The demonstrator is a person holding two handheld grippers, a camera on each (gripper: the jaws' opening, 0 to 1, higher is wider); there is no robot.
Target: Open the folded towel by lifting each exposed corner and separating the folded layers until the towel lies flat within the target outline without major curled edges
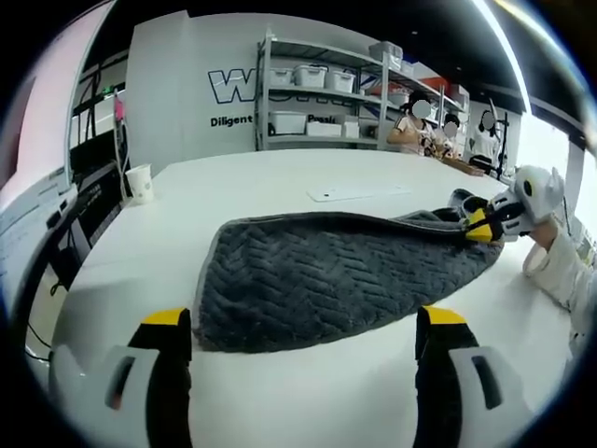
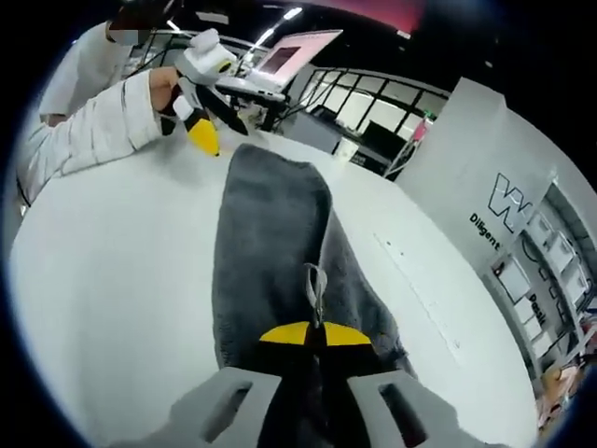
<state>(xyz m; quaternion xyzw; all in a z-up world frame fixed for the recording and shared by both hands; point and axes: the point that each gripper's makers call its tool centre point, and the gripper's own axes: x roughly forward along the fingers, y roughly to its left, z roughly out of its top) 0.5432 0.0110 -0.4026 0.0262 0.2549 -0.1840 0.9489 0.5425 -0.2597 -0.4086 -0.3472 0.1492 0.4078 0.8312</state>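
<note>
A dark grey towel (image 1: 336,271) with a zigzag weave lies folded on the white table (image 1: 270,182). My left gripper (image 1: 304,322) hovers open just short of the towel's near edge, with only table and towel edge between its yellow-tipped fingers. At the towel's far right corner, my right gripper (image 1: 478,227) is shut on a raised fold. In the right gripper view, the right gripper (image 2: 312,333) pinches the towel (image 2: 270,233), which stretches away toward the left gripper (image 2: 207,126), held by a hand in a white sleeve.
A paper cup (image 1: 140,182) stands at the table's left edge, and a thin white sheet (image 1: 359,191) lies behind the towel. Shelves with bins (image 1: 317,93) and seated people (image 1: 420,121) are at the back. A screen (image 2: 289,56) stands beyond the table.
</note>
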